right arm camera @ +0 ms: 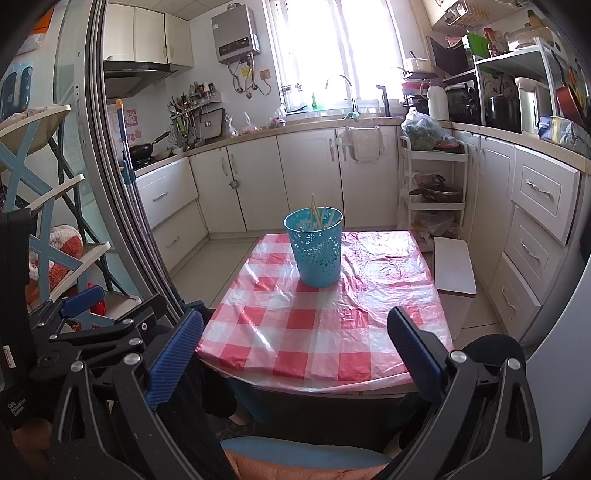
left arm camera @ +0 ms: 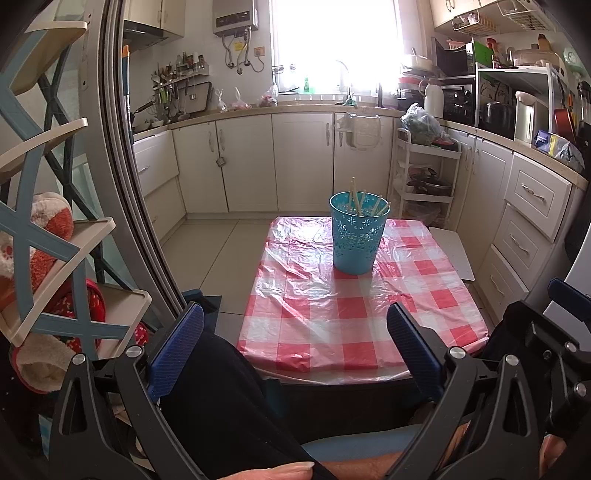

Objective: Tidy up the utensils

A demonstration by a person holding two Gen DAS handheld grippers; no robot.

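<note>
Small kitchen, cream cabinets [left arm camera: 303,162] along 2 walls, bright window [left arm camera: 332,40] over the sink, water heater [left arm camera: 235,16] beside it, pale tiled floor [left arm camera: 218,243], white trolley [left arm camera: 424,177].

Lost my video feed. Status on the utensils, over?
Left gripper open, empty. Right gripper open, empty. Chopsticks standing in blue cup on checkered table. Nothing blocking.

holder: turquoise plastic cup [left arm camera: 357,236] with flower-shaped cut-outs in its wall, wider at the rim than at the base
pose: upright, open top
place: on the worktop [left arm camera: 354,314], toward the far edge, near the middle of its width
chopsticks: several pale wooden sticks [left arm camera: 354,195] standing inside, leaning on the rim, tips rising above it; one stands tallest
</note>
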